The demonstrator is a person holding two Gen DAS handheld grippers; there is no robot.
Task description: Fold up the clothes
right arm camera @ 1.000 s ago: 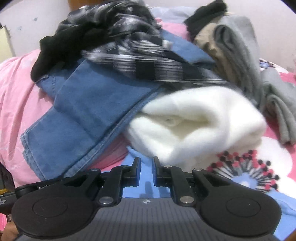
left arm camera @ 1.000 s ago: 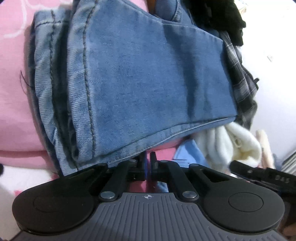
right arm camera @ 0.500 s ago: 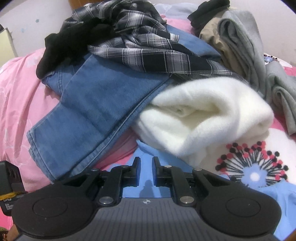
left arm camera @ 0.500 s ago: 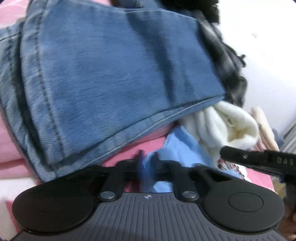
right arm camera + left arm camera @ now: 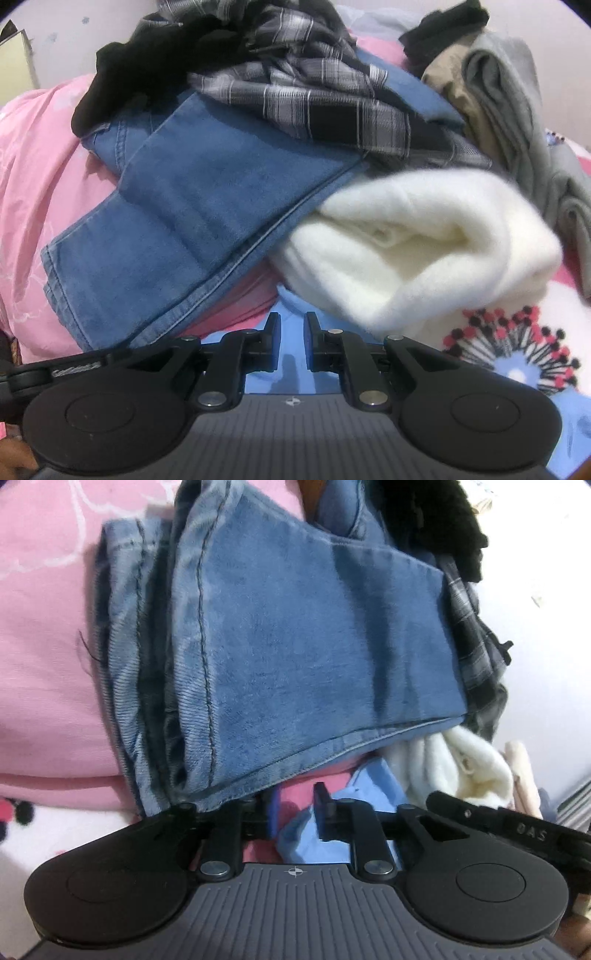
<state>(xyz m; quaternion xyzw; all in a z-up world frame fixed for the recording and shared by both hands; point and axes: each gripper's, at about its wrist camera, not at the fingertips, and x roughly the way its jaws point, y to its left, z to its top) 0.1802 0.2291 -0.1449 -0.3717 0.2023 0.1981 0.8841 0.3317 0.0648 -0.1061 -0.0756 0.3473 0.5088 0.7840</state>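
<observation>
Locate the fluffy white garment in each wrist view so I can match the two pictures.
Left wrist: white garment at right, tucked under the jeans' hem edge.
Right wrist: white garment centre-right, filling much of the frame.
Shared landmark: the plaid shirt lying over the jeans.

The jeans [image 5: 207,206] lie left of the fleece [image 5: 417,251], under the plaid shirt [image 5: 314,92].

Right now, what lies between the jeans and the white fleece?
Nothing: in the right wrist view the jeans hem overlaps the white fleece, touching it.
</observation>
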